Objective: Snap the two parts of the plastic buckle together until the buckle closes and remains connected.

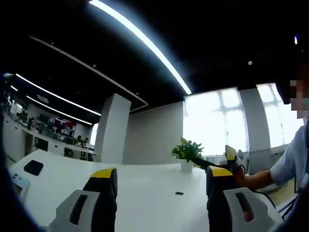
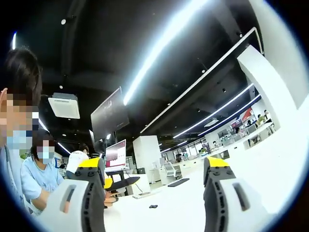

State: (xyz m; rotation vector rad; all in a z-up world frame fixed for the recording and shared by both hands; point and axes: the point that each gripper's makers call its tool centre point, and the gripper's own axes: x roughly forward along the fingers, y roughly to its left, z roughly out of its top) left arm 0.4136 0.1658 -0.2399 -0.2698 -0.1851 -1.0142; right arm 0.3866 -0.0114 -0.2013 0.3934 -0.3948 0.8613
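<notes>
Long ceiling light strips run above a white desk (image 1: 145, 193) in an open office, with a potted plant (image 1: 187, 152) at its far edge and a black phone (image 1: 34, 167) near its left edge. A small dark piece (image 1: 178, 193), probably part of the plastic buckle, lies out on the bare desk, also seen in the right gripper view (image 2: 153, 206); it is too small to be sure. Both the left gripper (image 1: 161, 186) and right gripper (image 2: 154, 181) stand spread, holding nothing. Such a buckle is likely light, stiff and slick, so gripping its flat body, clear of the prongs, seems wise.
</notes>
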